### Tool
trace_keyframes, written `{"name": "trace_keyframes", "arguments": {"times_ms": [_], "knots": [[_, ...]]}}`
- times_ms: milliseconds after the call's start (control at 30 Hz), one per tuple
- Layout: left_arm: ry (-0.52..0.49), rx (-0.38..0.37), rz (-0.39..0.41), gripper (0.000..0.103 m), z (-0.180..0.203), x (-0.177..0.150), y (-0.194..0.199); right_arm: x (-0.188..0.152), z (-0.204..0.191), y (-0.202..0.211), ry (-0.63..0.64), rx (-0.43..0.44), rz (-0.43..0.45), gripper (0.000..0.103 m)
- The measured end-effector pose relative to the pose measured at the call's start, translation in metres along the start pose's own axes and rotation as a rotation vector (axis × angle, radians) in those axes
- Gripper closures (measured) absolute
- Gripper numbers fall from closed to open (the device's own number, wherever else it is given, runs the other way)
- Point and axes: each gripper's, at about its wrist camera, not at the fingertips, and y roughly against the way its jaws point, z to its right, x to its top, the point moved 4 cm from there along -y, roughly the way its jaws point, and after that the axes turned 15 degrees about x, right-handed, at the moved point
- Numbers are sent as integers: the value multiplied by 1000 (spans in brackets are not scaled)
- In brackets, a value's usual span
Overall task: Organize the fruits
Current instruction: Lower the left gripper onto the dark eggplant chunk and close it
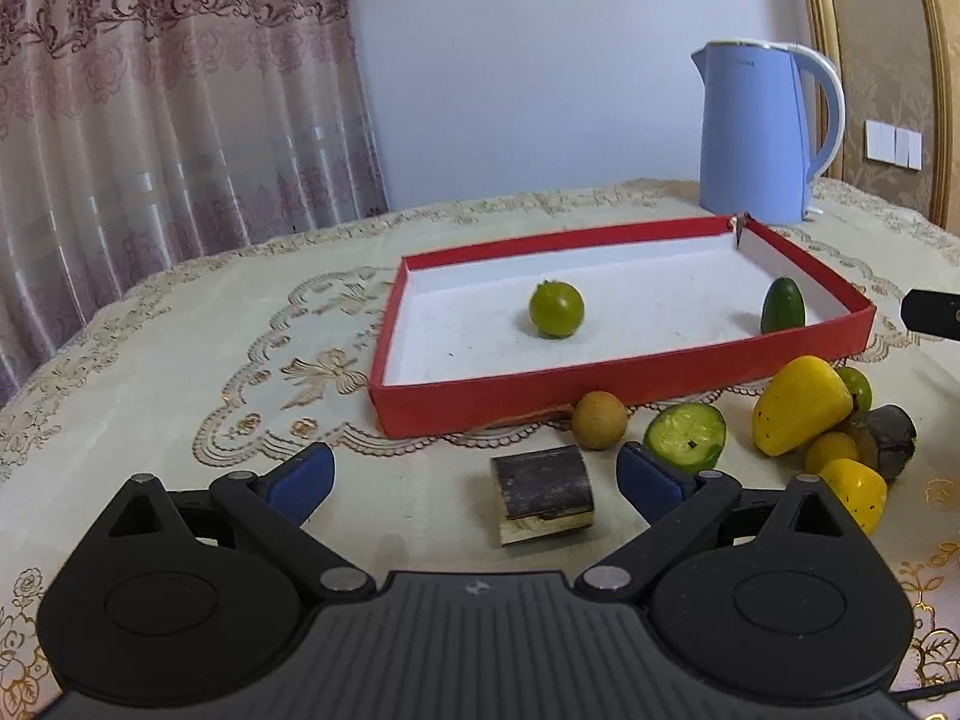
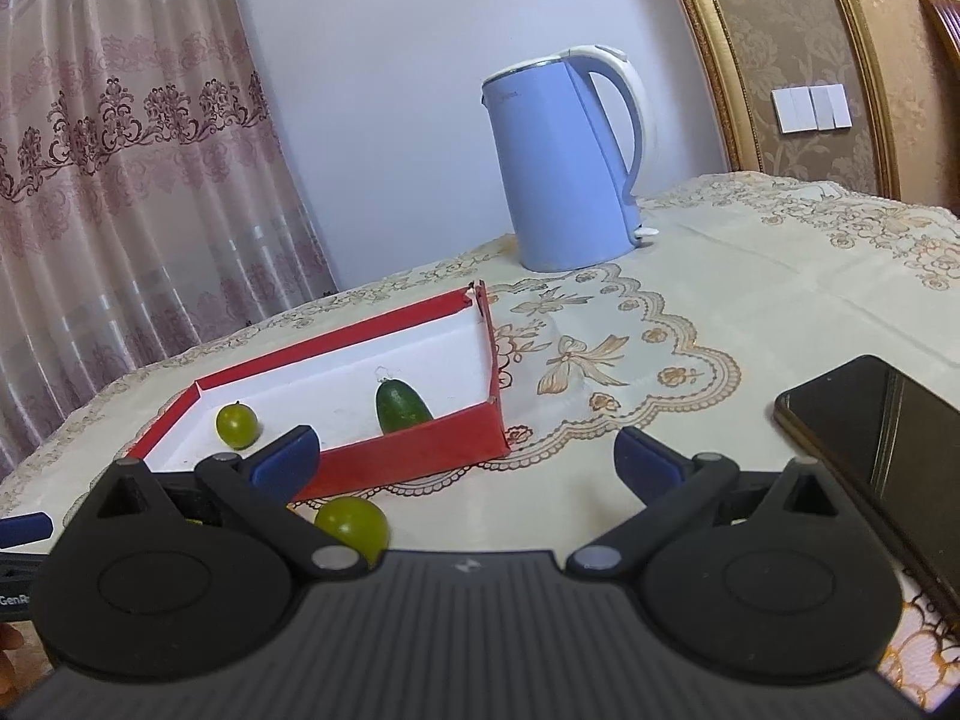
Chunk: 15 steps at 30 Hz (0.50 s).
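Observation:
A red tray (image 1: pixel 600 378) with a white floor holds a green round fruit (image 1: pixel 556 309) and a dark green cucumber piece (image 1: pixel 782 305). In front of it on the cloth lie a dark sugarcane chunk (image 1: pixel 543 495), a tan round fruit (image 1: pixel 599 420), a cut cucumber half (image 1: pixel 685 437), yellow pieces (image 1: pixel 801 405) and another dark chunk (image 1: pixel 891 435). My left gripper (image 1: pixel 474 480) is open, its fingers either side of the sugarcane chunk. My right gripper (image 2: pixel 465 459) is open and empty, right of the tray (image 2: pixel 414 456); a green fruit (image 2: pixel 352 525) lies by its left finger.
A blue kettle (image 1: pixel 759 132) stands behind the tray; it also shows in the right wrist view (image 2: pixel 567 168). A black phone (image 2: pixel 882 444) lies on the cloth at the right. A curtain hangs beyond the table's far left edge.

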Motion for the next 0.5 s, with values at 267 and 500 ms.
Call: {"name": "trace_keyframes", "arguments": {"times_ms": [267, 500], "knots": [[-14, 12, -51, 29, 6, -5, -8, 0, -8, 4, 51, -27, 18, 0], [31, -35, -112, 71, 3, -8, -13, 1, -22, 12, 131, -43, 65, 0]]}}
